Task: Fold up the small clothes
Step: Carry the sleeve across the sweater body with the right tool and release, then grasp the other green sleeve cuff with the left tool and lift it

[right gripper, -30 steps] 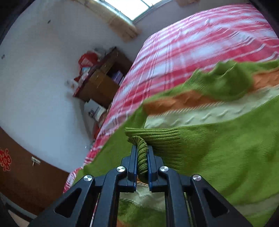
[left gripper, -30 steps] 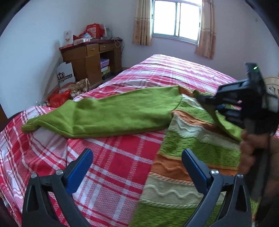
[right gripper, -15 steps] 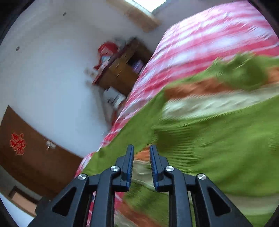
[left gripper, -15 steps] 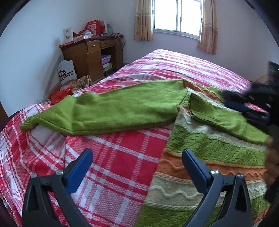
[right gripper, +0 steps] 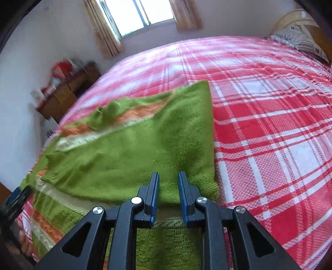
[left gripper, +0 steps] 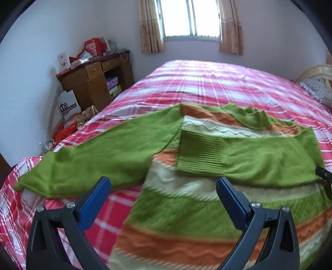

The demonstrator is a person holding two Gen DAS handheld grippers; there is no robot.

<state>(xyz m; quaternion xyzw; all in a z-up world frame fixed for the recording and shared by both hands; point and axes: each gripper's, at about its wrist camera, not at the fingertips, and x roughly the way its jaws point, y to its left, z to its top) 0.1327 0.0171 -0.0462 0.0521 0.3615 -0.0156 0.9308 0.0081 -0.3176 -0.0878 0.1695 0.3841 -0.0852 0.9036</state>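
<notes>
Sweater (left gripper: 193, 211) (green, with orange and cream stripes) lies flat on the plaid bedspread (left gripper: 228, 83), one sleeve folded across the chest.

Left gripper (left gripper: 164, 197) is angled downward above the lower body of the sweater, its blue pads spread wide with nothing between them. Right gripper (right gripper: 168, 193) is angled downward at the edge of the folded sleeve (right gripper: 145, 149); its pads stand slightly apart and clamp nothing, the knit passing below them. The other sleeve (left gripper: 99, 157) lies stretched out toward the bed's left edge. A wooden desk (left gripper: 93, 83) stacked with boxes stands against the wall beside the bed, under a curtained window (left gripper: 191, 18). A pillow (right gripper: 300, 41) rests at the far corner.
</notes>
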